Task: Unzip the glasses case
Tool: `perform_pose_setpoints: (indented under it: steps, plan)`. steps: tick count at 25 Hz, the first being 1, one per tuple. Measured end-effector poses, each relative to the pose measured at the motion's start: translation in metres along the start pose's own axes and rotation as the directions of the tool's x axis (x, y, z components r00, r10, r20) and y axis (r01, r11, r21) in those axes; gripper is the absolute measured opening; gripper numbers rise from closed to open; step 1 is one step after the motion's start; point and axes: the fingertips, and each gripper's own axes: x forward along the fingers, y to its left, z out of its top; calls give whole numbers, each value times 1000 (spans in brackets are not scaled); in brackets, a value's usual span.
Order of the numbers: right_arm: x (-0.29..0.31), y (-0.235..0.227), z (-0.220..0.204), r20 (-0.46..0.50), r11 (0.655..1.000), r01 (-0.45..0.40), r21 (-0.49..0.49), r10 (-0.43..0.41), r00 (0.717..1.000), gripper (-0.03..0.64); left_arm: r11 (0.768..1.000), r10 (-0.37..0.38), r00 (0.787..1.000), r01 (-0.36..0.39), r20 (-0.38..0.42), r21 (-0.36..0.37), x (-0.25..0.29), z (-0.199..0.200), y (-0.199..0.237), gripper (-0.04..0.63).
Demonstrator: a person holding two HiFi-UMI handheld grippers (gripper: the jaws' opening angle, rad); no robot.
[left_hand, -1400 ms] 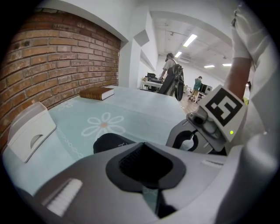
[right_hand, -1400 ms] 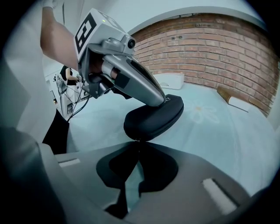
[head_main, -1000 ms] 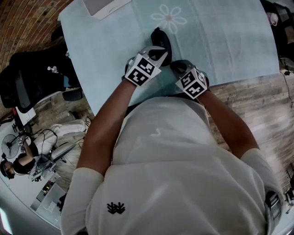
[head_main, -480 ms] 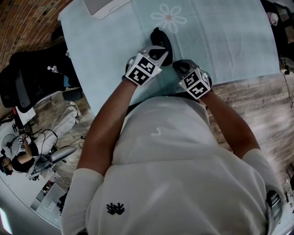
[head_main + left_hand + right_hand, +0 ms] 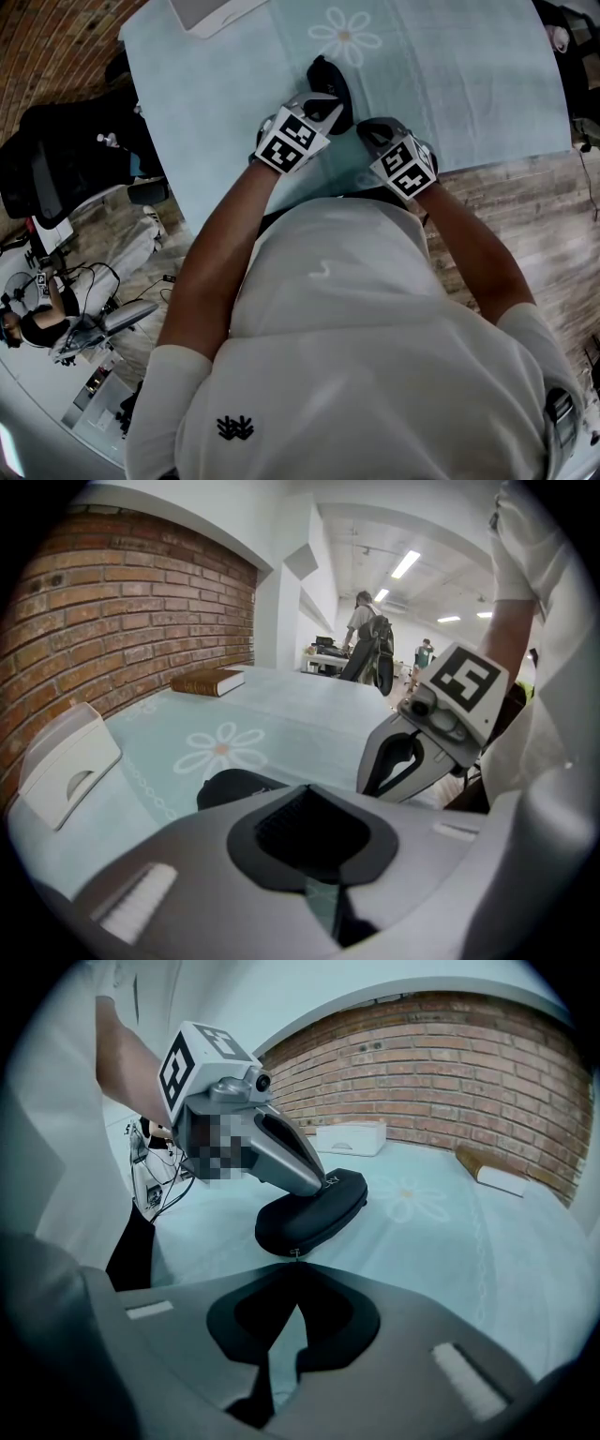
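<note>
The right gripper (image 5: pixel 295 1267) is seen with its jaws drawn together, and the small metal zipper pull (image 5: pixel 294 1254) is pinched at their very tips. The left gripper (image 5: pixel 305 799) is likewise closed, with nothing caught between its jaws, and it is laid on top of the black glasses case (image 5: pixel 317 1206), which looks to be pinned down by it. The case is found on the table (image 5: pixel 469 84) close to the near edge, about midway along, just short of the daisy print (image 5: pixel 344 37). Over the last second the right gripper has been carried a little toward the right edge, away from the case, while the left has been kept in place. From that it is judged that the slider is being started along its track. No gap is yet seen along the seam, so most of the zip is left to be run.
</note>
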Motion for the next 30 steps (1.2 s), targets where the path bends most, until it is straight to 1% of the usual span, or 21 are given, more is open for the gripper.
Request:
perform_pose_setpoints:
  steps: [6, 9, 12, 16, 19, 24, 30]
  plan:
    - [0, -9, 3, 7, 1000, 5, -4, -5, 1000, 0, 1000, -1, 1000, 1, 2, -19, 1, -1, 1, 54]
    - [1, -14, 5, 13, 1000, 7, -6, -6, 1000, 0, 1000, 9, 1000, -10, -4, -11, 3, -8, 5, 54]
    - [0, -21, 12, 19, 1000, 9, -20, -8, 1000, 0, 999, -4, 1000, 4, 7, -32, 1, -2, 1, 54]
    - [6, -27, 8, 12, 1000, -5, -9, 5, 1000, 0, 999, -6, 1000, 7, 7, -32, 1, -2, 2, 54]
    - [3, -33, 18, 22, 999, -1, -36, 2, 1000, 0, 999, -12, 1000, 13, 12, -41, 2, 0, 0, 54]
    - [6, -43, 26, 20, 999, -9, -51, 10, 1000, 0, 999, -19, 1000, 20, 16, -50, 1, 0, 0, 54]
    - [15, -53, 28, 14, 998, -28, -52, 29, 999, 0, 999, -17, 1000, 18, 20, -51, 3, -5, 4, 54]
